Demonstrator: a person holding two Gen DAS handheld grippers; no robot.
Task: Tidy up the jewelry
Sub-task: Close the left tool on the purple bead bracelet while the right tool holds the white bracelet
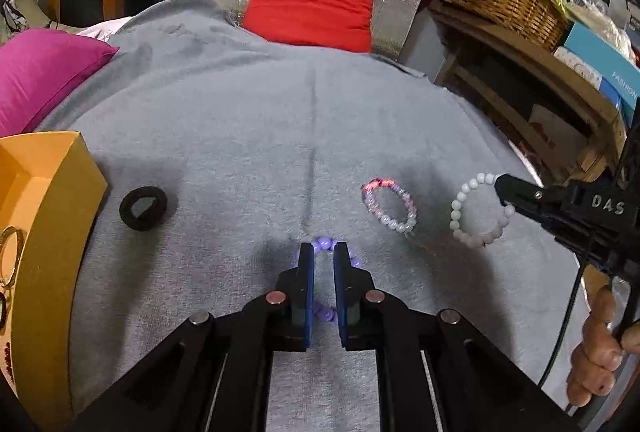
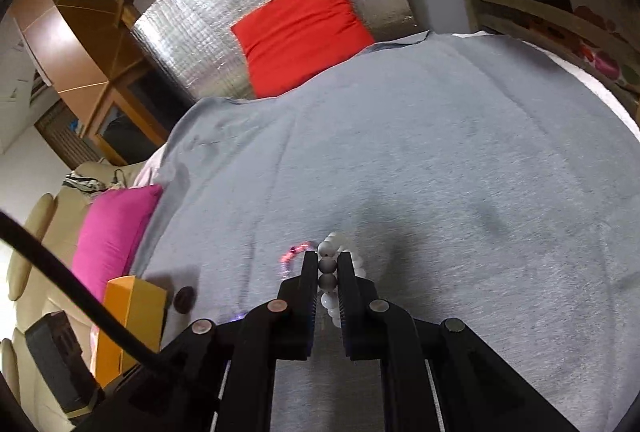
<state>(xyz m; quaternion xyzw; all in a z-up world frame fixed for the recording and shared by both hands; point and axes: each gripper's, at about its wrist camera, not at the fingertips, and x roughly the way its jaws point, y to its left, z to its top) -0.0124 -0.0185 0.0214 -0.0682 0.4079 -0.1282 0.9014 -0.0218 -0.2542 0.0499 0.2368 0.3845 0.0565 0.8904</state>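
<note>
Right gripper (image 2: pixel 324 272) is pinching the white bracelet (image 1: pixel 480 210); left gripper (image 1: pixel 323 252) is straddling the purple bracelet (image 1: pixel 325 244), fingers narrowly parted. Lift each vertically toward the orange box (image 1: pixel 60 216).

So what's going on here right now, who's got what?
Both grippers are down on the grey blanket. The left gripper straddles the purple bead bracelet; the right gripper pinches the white bead bracelet. A pink-and-white bracelet and a black ring lie loose. The yellow box sits to the left.

The right gripper (image 2: pixel 324 274) pinches a white bead bracelet (image 2: pixel 334 264) (beads between its fingers) over grey cloth (image 2: pixel 440 172).
</note>
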